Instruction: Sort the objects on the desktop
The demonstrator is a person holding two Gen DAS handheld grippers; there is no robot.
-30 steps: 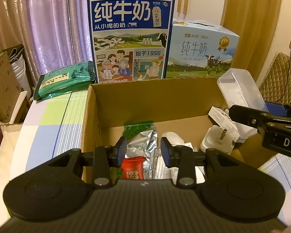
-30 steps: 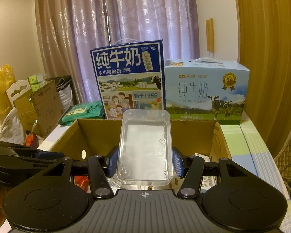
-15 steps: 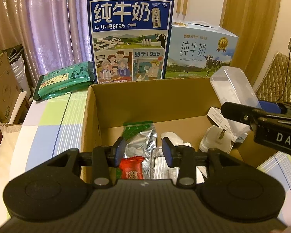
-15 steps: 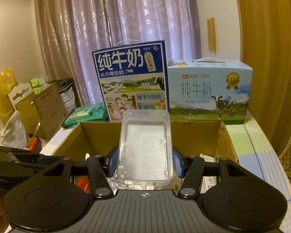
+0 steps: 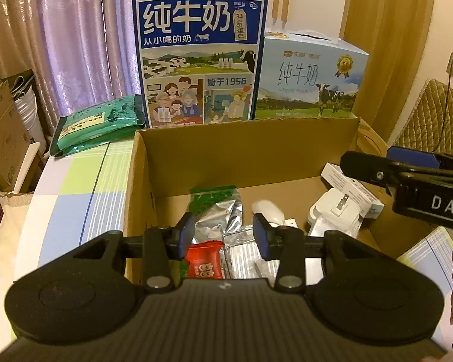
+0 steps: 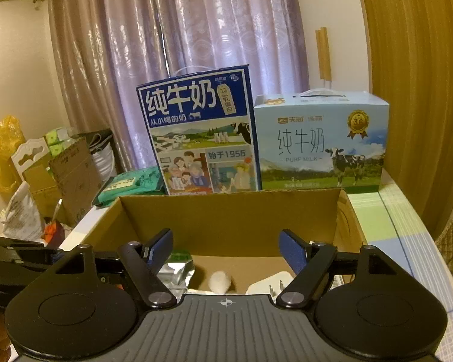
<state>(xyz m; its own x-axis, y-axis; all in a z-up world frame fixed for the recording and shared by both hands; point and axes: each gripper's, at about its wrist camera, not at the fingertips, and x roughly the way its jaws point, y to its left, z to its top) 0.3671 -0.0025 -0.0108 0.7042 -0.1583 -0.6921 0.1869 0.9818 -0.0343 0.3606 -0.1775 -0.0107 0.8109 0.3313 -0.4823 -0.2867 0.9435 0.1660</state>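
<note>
Purple curtains [image 6: 172,60] back a checked tabletop [image 5: 75,193] where the cardboard box [image 5: 244,154] collects sorted items: foil packet [image 5: 217,220], white charger [image 5: 335,211]. Both hand-held grippers, left [image 5: 223,235] and right [image 6: 225,250], hover over it, spread apart and empty, apparently ready for another pick.

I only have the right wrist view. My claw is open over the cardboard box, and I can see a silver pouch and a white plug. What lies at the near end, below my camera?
Observer: The left wrist view shows a red snack packet at the near end of the cardboard box, next to the silver pouch.
Operator: Is the left claw holding anything?
Observer: No. The left claw is open and empty.
Operator: Anything beyond the plug, towards the right wall?
Observer: Yes. A white carton lies just behind the white plug, by the right wall.
</note>
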